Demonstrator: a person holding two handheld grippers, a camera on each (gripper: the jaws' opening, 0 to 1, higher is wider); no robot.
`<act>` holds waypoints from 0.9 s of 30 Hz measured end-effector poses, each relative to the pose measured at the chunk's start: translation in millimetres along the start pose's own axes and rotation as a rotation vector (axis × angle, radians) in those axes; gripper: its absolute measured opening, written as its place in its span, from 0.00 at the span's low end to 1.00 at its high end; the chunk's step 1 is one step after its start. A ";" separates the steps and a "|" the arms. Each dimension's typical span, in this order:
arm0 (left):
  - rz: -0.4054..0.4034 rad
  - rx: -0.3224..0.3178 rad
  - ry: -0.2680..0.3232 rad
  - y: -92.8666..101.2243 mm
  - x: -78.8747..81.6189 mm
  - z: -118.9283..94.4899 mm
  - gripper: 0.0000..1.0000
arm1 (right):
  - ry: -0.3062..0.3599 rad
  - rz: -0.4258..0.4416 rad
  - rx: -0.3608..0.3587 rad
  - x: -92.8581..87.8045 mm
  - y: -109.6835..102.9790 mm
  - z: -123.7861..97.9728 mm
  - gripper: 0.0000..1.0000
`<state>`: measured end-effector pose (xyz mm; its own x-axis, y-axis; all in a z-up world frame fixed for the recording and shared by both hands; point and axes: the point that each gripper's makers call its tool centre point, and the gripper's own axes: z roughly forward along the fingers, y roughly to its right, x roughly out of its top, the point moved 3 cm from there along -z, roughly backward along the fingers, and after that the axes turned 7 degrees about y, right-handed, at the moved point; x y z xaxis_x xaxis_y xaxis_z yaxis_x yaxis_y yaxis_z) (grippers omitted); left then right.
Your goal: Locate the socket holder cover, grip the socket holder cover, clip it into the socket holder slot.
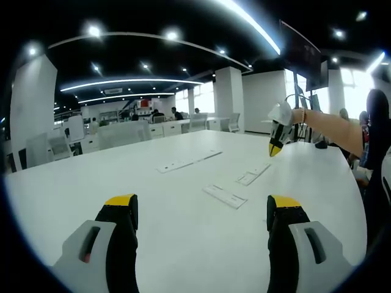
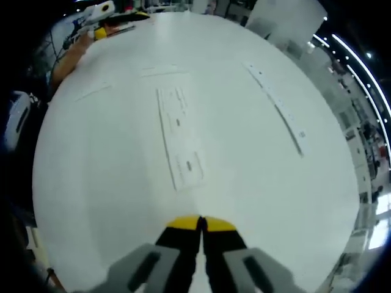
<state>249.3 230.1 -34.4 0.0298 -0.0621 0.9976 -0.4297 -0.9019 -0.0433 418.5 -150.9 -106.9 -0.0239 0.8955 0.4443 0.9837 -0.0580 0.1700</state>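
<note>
Left gripper view: left claw [image 1: 203, 210] jaws apart, empty, above white counter [image 1: 91, 183]; flat white socket holder pieces [image 1: 225, 196] at centre, possibly the cover. Right gripper view: right claw [image 2: 201, 224] jaws together, empty; long socket holder strip [image 2: 180, 137] at frame centre.

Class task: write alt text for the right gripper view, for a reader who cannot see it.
The right gripper, yellow-tipped jaws shut on nothing, hangs above a white table. Ahead of it lies a long white socket holder, with a thin white strip lying apart on the right. Another yellow-tipped gripper shows at the table's far edge.
</note>
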 end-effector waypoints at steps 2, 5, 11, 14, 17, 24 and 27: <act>0.001 0.001 0.000 -0.2 0.0 -0.1 0.86 | 0.004 0.001 0.001 0.1 0.5 -0.1 0.04; 0.001 0.001 -0.001 0.0 -0.1 -0.1 0.86 | 0.027 0.021 0.009 2.1 -0.9 0.3 0.04; -0.001 -0.003 0.002 0.5 0.4 0.2 0.86 | 0.043 0.008 0.013 2.5 -1.5 2.8 0.04; -0.001 -0.003 0.000 0.5 0.1 0.3 0.86 | 0.051 0.005 0.018 3.2 -1.8 4.8 0.04; 0.000 -0.003 0.000 0.4 0.1 0.5 0.86 | 0.072 -0.005 0.017 5.4 -1.4 8.2 0.04; 0.000 -0.001 -0.003 -0.5 -0.9 0.8 0.86 | 0.112 -0.010 0.008 7.2 1.3 16.1 0.04; 0.000 -0.003 -0.001 0.4 -0.7 0.9 0.86 | 0.145 -0.008 0.012 9.1 0.7 17.7 0.04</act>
<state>250.0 229.4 -35.2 0.0306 -0.0624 0.9976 -0.4322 -0.9007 -0.0431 422.1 -135.0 -118.3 -0.0561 0.8226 0.5658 0.9855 -0.0451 0.1634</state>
